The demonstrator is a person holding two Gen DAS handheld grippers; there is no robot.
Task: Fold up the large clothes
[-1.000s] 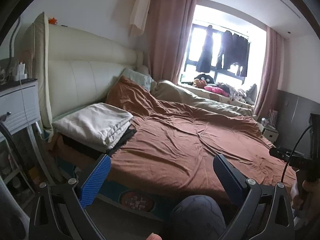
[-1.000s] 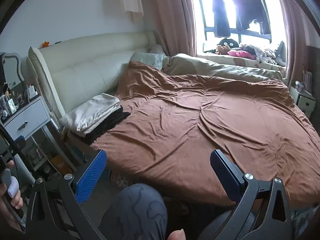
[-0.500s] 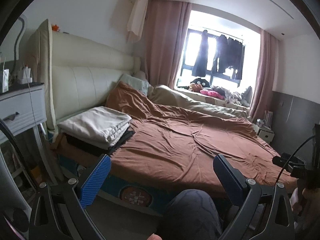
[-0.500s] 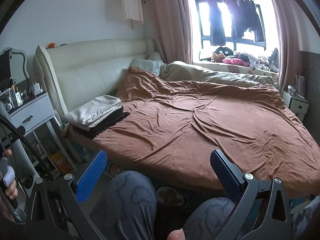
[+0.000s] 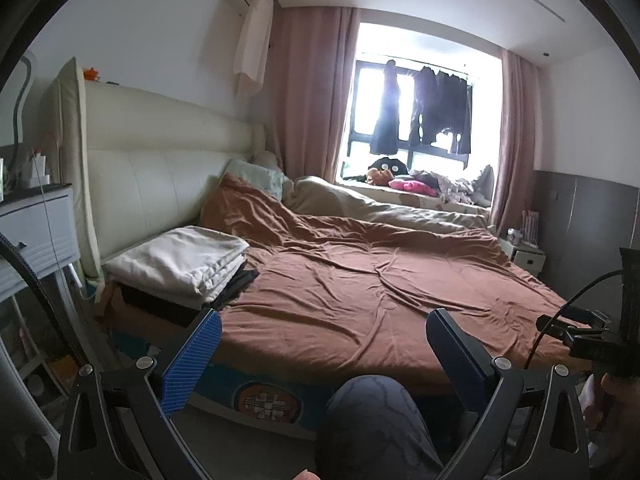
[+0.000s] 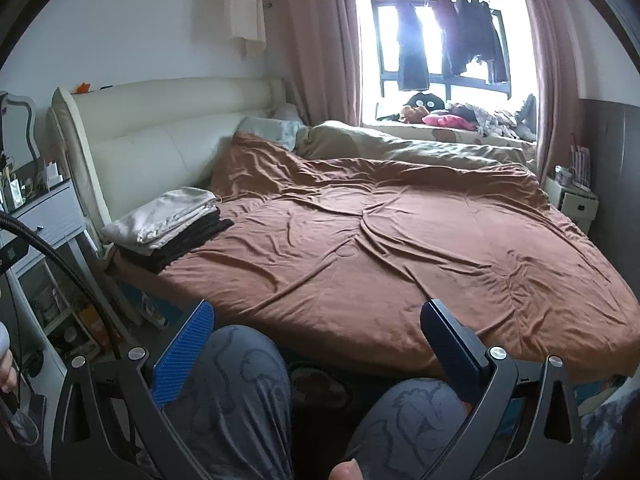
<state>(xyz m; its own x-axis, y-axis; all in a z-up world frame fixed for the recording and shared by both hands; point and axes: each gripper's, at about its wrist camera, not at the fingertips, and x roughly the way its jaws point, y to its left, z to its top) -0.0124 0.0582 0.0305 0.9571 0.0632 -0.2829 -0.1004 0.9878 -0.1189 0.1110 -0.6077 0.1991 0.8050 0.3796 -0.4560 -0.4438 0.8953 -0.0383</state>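
A folded cream cloth (image 5: 180, 258) lies on a folded black garment (image 5: 236, 286) at the near left corner of the bed; the stack also shows in the right wrist view (image 6: 168, 220). A brown bedspread (image 5: 360, 292) covers the bed (image 6: 380, 252). My left gripper (image 5: 324, 344) is open and empty, held off the bed's front edge above my knee. My right gripper (image 6: 316, 340) is open and empty, held above my knees in front of the bed.
A cream headboard (image 5: 152, 176) stands at the left. A white dresser (image 5: 32, 236) is at the far left, a small nightstand (image 6: 576, 200) at the right. Dark clothes hang in the window (image 6: 444, 36). Toys and clothes lie on the sill (image 5: 412, 184). My knees (image 6: 240, 392) are below the grippers.
Both grippers have drawn back and dropped lower in front of the bed, so the bed looks farther and more of my knees shows. Both stay open and empty.
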